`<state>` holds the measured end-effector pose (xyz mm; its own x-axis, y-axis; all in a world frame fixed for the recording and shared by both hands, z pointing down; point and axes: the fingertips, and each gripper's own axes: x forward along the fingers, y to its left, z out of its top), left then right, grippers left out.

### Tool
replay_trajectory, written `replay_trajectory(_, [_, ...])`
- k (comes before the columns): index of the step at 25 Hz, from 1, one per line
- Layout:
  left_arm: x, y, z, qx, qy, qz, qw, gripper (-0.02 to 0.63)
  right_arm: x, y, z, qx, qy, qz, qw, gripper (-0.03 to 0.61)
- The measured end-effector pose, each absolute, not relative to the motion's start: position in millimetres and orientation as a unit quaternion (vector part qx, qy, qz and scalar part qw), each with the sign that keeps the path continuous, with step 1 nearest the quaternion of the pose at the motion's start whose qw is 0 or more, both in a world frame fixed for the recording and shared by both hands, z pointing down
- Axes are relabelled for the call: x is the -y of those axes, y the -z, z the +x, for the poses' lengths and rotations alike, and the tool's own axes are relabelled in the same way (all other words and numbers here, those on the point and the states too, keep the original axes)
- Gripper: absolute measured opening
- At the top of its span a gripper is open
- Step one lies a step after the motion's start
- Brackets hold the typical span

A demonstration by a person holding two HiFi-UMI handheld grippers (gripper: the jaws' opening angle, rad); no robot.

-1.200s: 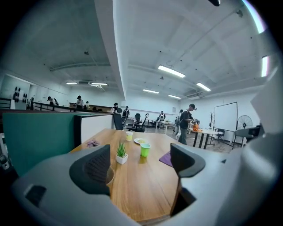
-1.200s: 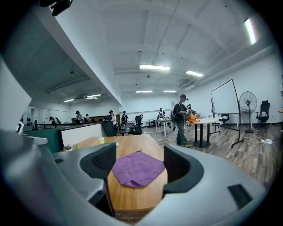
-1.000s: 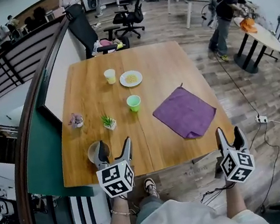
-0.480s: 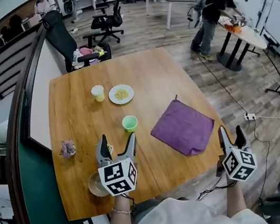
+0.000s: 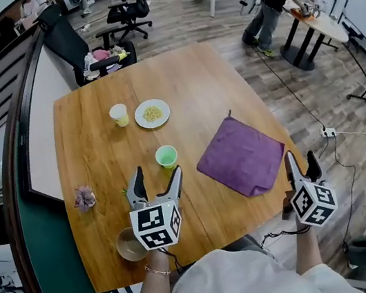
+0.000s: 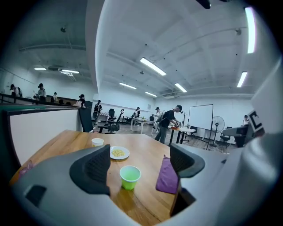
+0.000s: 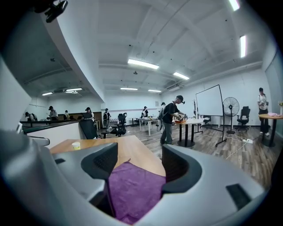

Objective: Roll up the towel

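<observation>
The purple towel (image 5: 241, 156) lies flat and unrolled on the wooden table (image 5: 101, 157), near its right front corner. My right gripper (image 5: 300, 160) hovers just off that corner, close to the towel's near edge. It is open and its jaws have just closed a little, with nothing pressed between them. In the right gripper view the towel (image 7: 132, 190) spreads out just beyond the right gripper (image 7: 139, 165). My left gripper (image 5: 157, 176) is open over the table's front, just short of a green cup (image 5: 166, 156), with the towel (image 6: 168, 176) ahead to its right.
A small yellow cup (image 5: 118, 115) and a plate of food (image 5: 152, 113) stand farther back. A small purple pot (image 5: 84, 197) and a brown bowl (image 5: 129, 244) are at the front left. Office chairs (image 5: 84, 44) and people stand beyond the table.
Both grippers have moved forward toward the table. The left one came in over the front edge up to the green cup. The right one neared the towel's corner.
</observation>
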<state>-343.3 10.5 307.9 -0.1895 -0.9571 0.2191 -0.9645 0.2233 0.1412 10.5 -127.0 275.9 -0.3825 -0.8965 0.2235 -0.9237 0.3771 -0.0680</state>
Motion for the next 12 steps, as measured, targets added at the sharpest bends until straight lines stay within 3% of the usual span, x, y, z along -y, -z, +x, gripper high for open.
replay_trajectory(12, [39,-338,-284,0.651,-0.120,0.733,0.156,0.401,139,-307,13,0.850,-0.108,0.499,0.134,0.282])
